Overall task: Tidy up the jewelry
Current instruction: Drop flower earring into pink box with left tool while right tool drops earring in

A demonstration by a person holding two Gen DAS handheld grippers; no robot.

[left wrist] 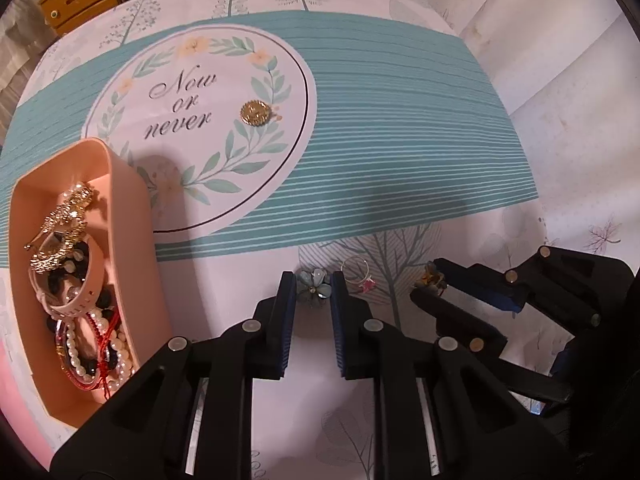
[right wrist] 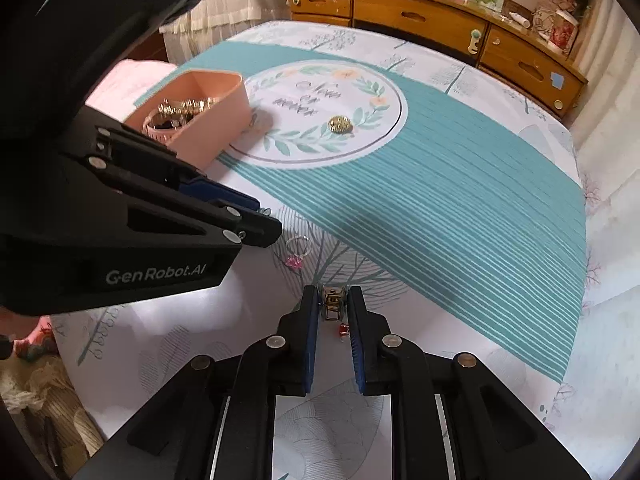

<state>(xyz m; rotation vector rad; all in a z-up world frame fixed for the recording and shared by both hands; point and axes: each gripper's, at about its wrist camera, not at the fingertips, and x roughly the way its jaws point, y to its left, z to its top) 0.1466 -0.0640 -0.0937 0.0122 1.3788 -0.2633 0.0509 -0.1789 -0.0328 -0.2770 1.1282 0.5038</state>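
Left wrist view: left claw (left wrist: 313, 280) clamps a glossy blue flower brooch (left wrist: 314, 285); right claw (right wrist: 333, 294) clamps a gold filigree charm (right wrist: 333, 300).

- Blue flower brooch (left wrist: 313, 286): on cloth, between left jaws.
- Gold charm (right wrist: 334, 303): between right jaws.
- Pink-stone ring (left wrist: 360, 276): lying between them.
- Gold disc (left wrist: 256, 112): well apart.
- Pink tray (left wrist: 132, 216): holds bracelets, pearls.

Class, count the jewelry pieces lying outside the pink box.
4: blue flower in left gripper, silver ring beside it, gold charm in right gripper, gold brooch on printed circle.
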